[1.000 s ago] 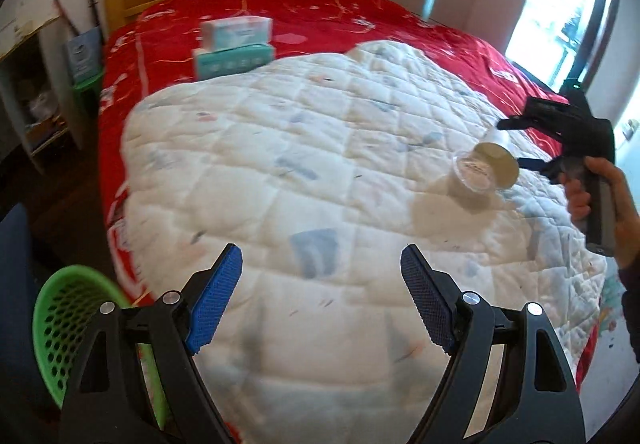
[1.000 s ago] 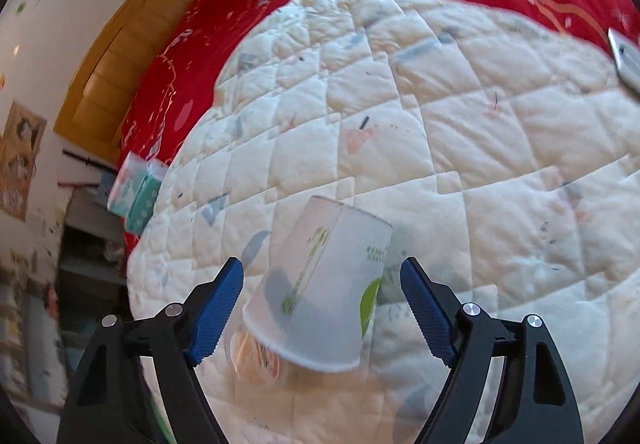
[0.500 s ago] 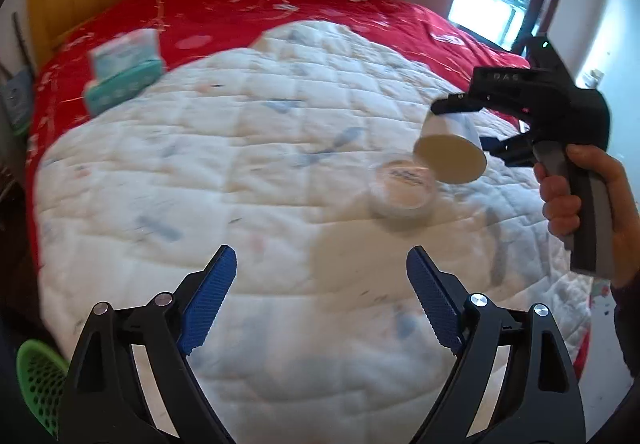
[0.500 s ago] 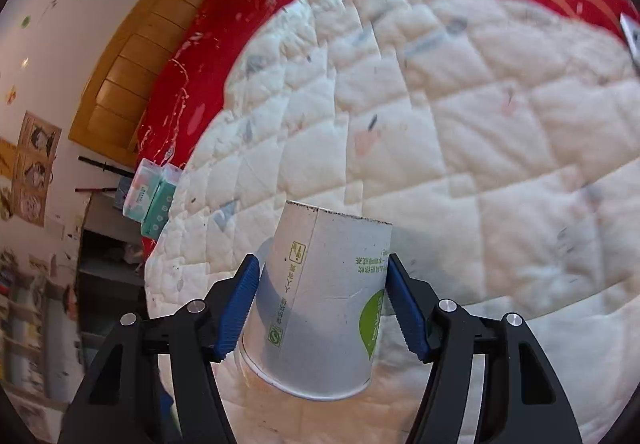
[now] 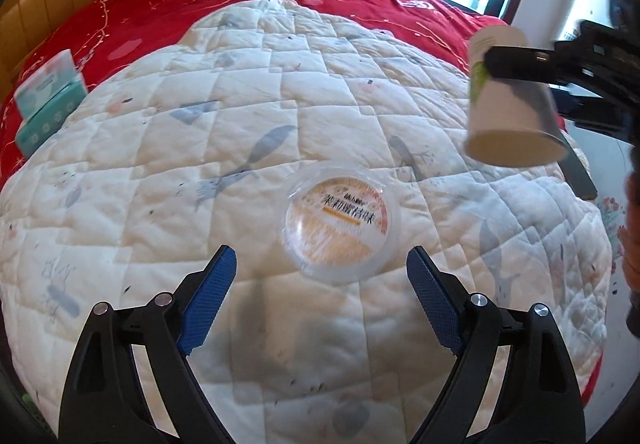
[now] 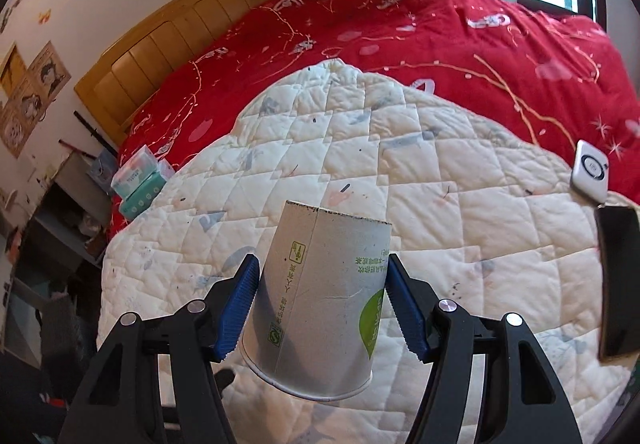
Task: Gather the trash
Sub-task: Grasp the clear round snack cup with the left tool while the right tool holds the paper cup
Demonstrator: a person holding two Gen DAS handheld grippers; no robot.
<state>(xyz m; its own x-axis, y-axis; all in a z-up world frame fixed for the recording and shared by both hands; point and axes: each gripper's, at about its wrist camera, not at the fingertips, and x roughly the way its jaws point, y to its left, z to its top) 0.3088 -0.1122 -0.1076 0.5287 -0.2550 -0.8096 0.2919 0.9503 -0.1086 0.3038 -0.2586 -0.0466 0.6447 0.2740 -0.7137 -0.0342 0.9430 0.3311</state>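
Right now my right gripper (image 6: 320, 308) clamps a white paper cup (image 6: 320, 308), held upside down above the white quilt (image 6: 440, 212), both blue pads pressing its sides. Just below it in the left view, a clear plastic lid (image 5: 340, 220) lies flat on the quilt, ahead of my left gripper (image 5: 322, 294), whose jaws stand wide and empty.

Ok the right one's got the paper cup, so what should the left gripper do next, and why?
Probably ease the left gripper forward and down until its open jaws straddle the clear plastic lid, then close. The lid lies flat on the white quilt just ahead of the fingertips, between them but beyond their reach. The right gripper already holds the paper cup clear of the bed.
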